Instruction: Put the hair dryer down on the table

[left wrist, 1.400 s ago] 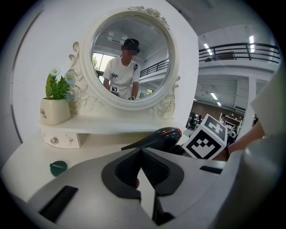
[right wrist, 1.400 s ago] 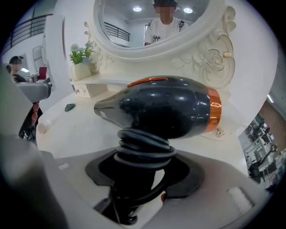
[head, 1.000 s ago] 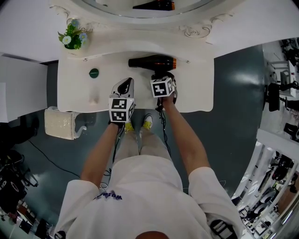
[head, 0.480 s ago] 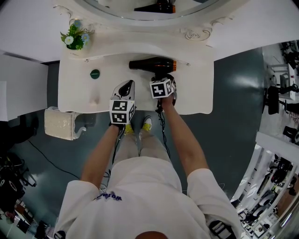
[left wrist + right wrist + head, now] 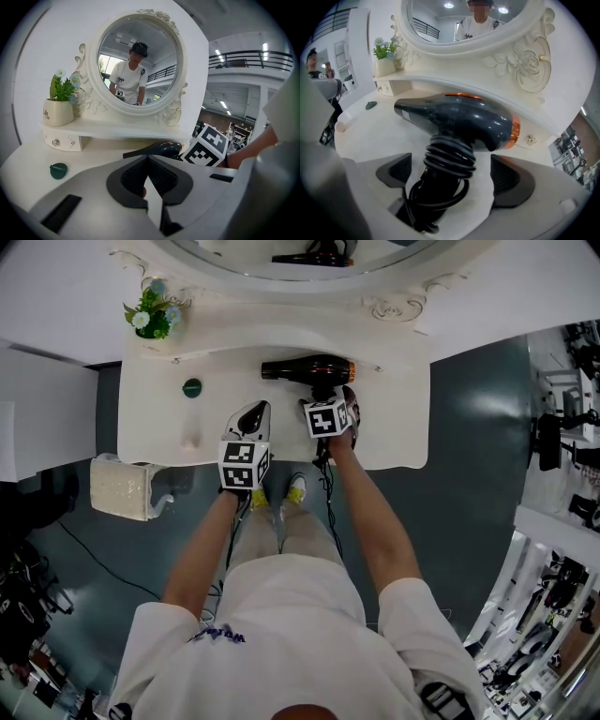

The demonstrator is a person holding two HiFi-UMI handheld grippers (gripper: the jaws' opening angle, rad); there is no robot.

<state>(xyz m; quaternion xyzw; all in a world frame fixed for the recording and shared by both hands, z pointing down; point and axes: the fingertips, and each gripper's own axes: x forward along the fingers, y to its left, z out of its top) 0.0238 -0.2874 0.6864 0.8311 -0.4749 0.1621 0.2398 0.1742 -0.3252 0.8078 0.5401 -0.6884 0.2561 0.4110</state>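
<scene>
A black hair dryer (image 5: 305, 368) with an orange ring lies on the white dressing table (image 5: 394, 427), nozzle to the left. Its cord is wound round the handle (image 5: 449, 161). My right gripper (image 5: 451, 174) straddles that handle. Its jaws have just been opening and now stand wide, with a gap on each side of the handle between them. In the head view the right gripper (image 5: 331, 397) sits just below the dryer. My left gripper (image 5: 251, 413) hovers over the table's front, left of the dryer. Its pads (image 5: 136, 178) meet at the tips with nothing between them.
A small green knob-like object (image 5: 191, 387) lies on the table's left part. A pot of flowers (image 5: 150, 315) stands on the raised back shelf beside the round mirror (image 5: 138, 65). A pale cushioned stool (image 5: 120, 488) stands on the floor at the left.
The right gripper's jaws have spread apart off the hair dryer's handle. The dryer stays on the table, and the left gripper has not moved.
</scene>
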